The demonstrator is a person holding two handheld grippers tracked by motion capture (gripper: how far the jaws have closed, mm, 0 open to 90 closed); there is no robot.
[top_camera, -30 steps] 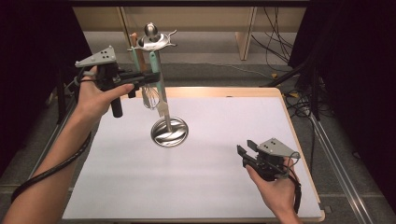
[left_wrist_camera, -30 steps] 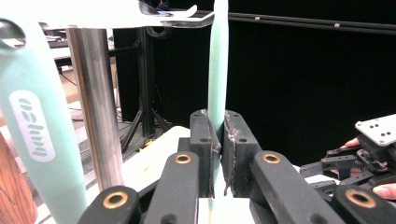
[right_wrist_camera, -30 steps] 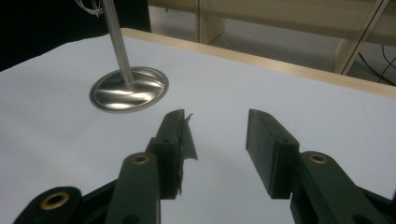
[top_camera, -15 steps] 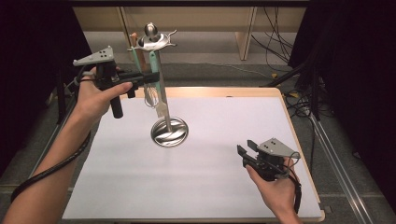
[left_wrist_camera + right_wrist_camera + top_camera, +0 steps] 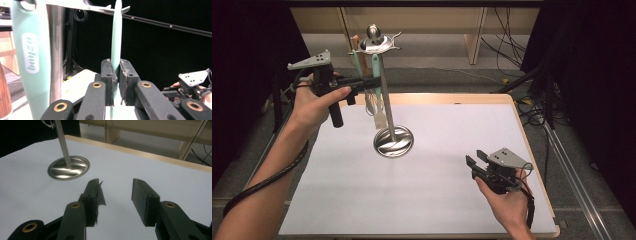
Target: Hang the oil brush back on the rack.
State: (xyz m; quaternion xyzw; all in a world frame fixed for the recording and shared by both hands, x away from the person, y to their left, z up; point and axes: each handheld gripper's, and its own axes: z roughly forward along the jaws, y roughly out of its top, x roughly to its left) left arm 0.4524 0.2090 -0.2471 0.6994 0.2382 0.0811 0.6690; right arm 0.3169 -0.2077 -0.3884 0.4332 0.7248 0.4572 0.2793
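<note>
Two tongs: the left tongs [image 5: 115,75] pinch the thin mint handle [image 5: 116,35] hanging on the stand [image 5: 384,95], same as a second ago, so lifting off comes next. The right tongs [image 5: 116,195] rest open, far away.

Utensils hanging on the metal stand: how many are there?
3 visible: a mint-handled one clamped in the left gripper, a second mint one beside the pole, and a wooden-handled one behind. Others may be hidden.

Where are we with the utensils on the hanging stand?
Nothing is off yet: the utensils hang from the stand. In hand: the left gripper has its fingers clamped on the mint handle. Left: unhooking it; the right gripper waits open over the table.
</note>
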